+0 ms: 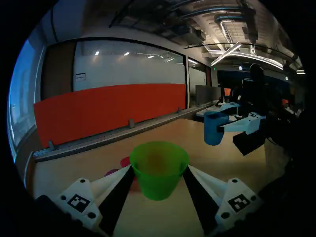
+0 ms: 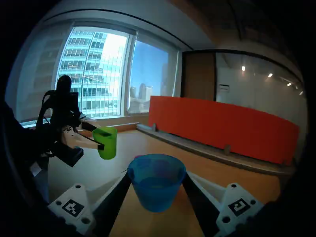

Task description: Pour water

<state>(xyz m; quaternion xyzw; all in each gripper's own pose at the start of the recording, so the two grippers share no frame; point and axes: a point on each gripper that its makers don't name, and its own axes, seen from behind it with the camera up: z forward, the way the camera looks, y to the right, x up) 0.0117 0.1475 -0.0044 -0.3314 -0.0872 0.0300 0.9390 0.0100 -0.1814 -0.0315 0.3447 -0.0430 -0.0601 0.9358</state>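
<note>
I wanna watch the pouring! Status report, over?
Left gripper shut on green cup, upright. Right gripper shut on blue cup, upright. Cups apart above table, no pour yet.

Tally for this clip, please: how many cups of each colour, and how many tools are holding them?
green cup: 1
blue cup: 1
tools: 2, the left tool and the right tool, each holding one cup
Total: 4
</note>
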